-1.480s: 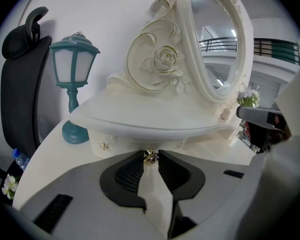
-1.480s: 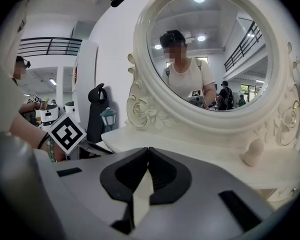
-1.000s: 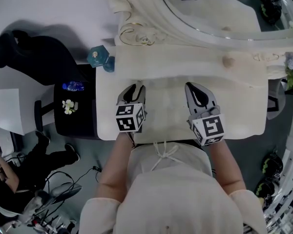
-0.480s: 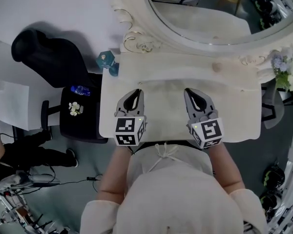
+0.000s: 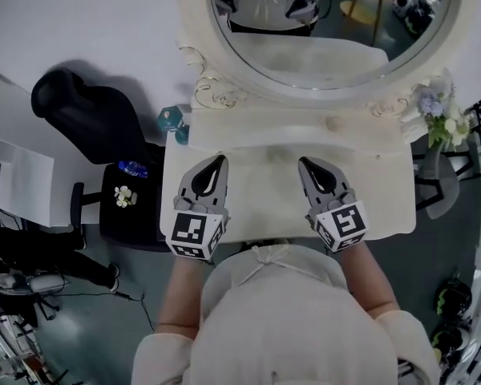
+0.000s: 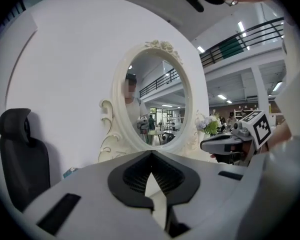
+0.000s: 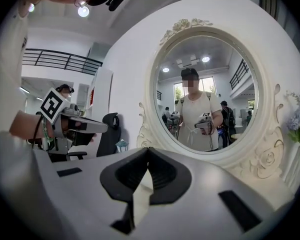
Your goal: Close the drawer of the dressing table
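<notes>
The white dressing table (image 5: 385,187) stands under its oval mirror (image 5: 305,22). Its drawer front cannot be seen: the table top and the person's body cover it. My left gripper (image 5: 220,160) hovers above the left half of the table top, jaws shut with nothing between them (image 6: 151,153). The right gripper (image 5: 304,162) hovers above the right half, also shut and empty (image 7: 148,149). Both point roughly level toward the mirror (image 7: 205,94), which reflects the person and both grippers. Each gripper shows in the other's view: the right gripper (image 6: 225,143) and the left gripper (image 7: 85,125).
A black office chair (image 5: 88,119) stands left of the table, with a black stool (image 5: 136,215) bearing a water bottle and small flowers in front of it. A teal bottle (image 5: 174,123) sits at the table's back left corner. A vase of flowers (image 5: 437,115) stands at the right.
Both grippers have risen off the table top toward the camera, the left more than the right. The left jaws have come together. The head view has tipped up, showing more mirror.
</notes>
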